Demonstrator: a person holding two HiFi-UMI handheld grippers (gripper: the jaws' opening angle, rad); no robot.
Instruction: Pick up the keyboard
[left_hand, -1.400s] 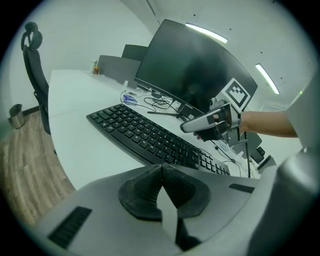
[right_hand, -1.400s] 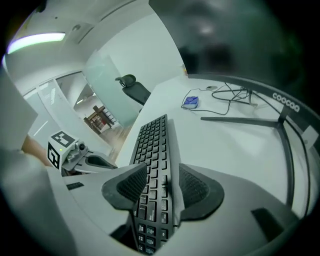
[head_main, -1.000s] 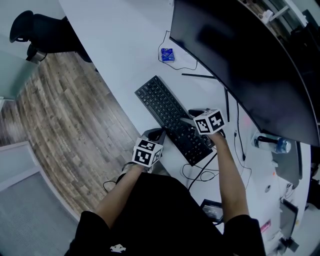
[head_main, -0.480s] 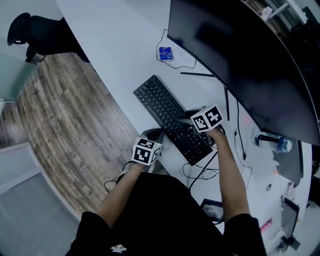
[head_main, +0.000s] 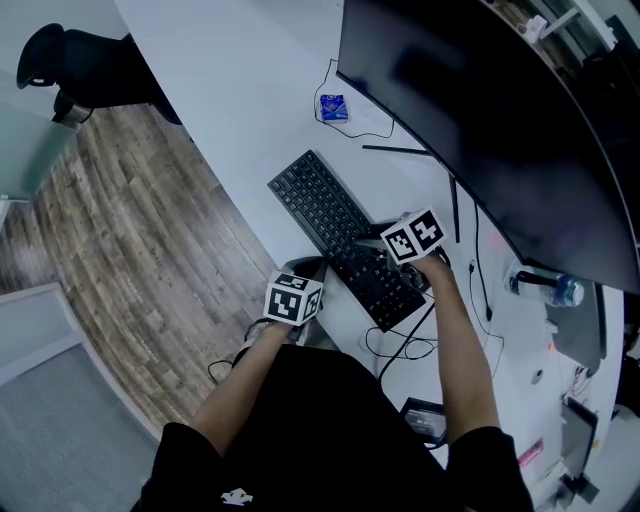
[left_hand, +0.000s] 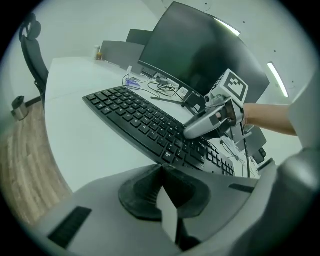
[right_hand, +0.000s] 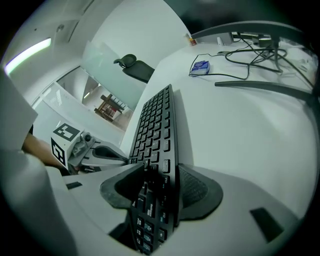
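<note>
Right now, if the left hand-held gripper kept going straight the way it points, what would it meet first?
Probably the near long edge of the keyboard, just beyond the shut left hand-held gripper; depth is unclear, so the desk before it might come first.

Office: long white desk (head_main: 240, 90), big curved monitor (head_main: 480, 130), keyboard (head_main: 325, 215), swivel chair (head_main: 95, 60).

The left gripper (head_main: 303, 272) and the right gripper (head_main: 385, 243) are by a long black keyboard (head_main: 320, 210).
The keyboard lies slanted on a white surface (head_main: 250, 90), in front of a big dark curved screen (head_main: 480, 110). The right gripper is over the keyboard's near end. The left gripper is at the surface's edge, just beside the keyboard. A small blue packet (head_main: 334, 107) lies further off. A brown wooden floor (head_main: 120, 260) shows on the left.
</note>
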